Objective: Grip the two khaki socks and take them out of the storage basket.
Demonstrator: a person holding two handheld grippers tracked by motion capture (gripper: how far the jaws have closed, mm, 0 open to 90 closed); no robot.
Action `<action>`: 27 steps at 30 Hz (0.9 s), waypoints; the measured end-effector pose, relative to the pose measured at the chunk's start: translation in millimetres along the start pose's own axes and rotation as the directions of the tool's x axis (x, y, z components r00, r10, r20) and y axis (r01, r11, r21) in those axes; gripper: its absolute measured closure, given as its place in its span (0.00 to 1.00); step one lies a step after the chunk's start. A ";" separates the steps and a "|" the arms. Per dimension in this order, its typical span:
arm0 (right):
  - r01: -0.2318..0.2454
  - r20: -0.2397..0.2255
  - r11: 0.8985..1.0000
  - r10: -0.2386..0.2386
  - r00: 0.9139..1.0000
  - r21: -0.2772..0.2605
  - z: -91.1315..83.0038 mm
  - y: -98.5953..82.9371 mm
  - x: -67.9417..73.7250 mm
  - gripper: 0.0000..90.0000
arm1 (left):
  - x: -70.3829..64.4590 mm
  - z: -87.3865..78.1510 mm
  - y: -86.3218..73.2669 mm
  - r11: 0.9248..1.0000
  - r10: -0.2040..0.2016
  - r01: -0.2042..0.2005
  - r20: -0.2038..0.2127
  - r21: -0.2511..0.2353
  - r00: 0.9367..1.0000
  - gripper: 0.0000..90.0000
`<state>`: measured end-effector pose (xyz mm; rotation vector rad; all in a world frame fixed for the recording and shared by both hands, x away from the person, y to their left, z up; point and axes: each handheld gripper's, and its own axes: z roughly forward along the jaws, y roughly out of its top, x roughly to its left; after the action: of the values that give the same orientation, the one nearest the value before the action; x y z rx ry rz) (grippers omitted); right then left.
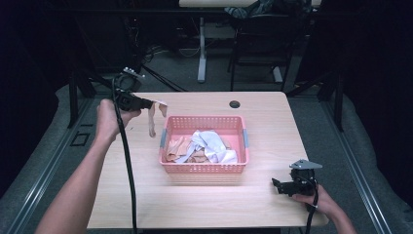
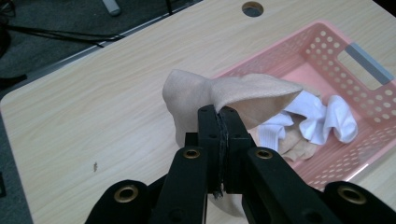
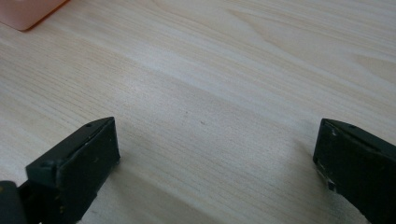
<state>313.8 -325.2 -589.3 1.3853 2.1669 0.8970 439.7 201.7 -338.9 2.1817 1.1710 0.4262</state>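
A beige sock (image 1: 153, 117) hangs in the air over the table's far left, just left of the pink basket (image 1: 243, 139). My left gripper (image 1: 152, 104) is shut on its top edge. In the left gripper view the beige sock (image 2: 243, 95) folds over the closed jaws, with the pink basket (image 2: 327, 56) beyond it. More beige and white socks (image 1: 204, 146) lie heaped inside the basket. My right gripper (image 1: 278, 187) rests low near the table's front right, open, with bare wood between its jaws (image 3: 215, 163).
The wooden table (image 1: 146, 195) has a round cable hole (image 1: 234, 104) at its far edge. A table leg and a chair stand on the dark floor behind. A cable (image 1: 127, 165) trails from the left gripper across the table's left side.
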 end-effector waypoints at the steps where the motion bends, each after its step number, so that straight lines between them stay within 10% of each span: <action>1: -0.001 -0.004 1.000 0.001 1.000 -0.001 0.1 0.0 0.0 0.00 | 2.3 -1.0 -1.0 1.000 -0.005 0.005 -0.005 0.002 1.000 0.99; 27: 0.005 0.002 1.000 -0.005 1.000 0.007 -0.6 0.3 0.0 0.00 | 52.3 11.3 -63.0 0.988 -0.125 0.129 -0.056 0.084 0.991 0.99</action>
<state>313.6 -325.3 -588.6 1.3830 2.1725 0.8868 435.0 267.2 -389.0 2.1657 1.3715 0.3839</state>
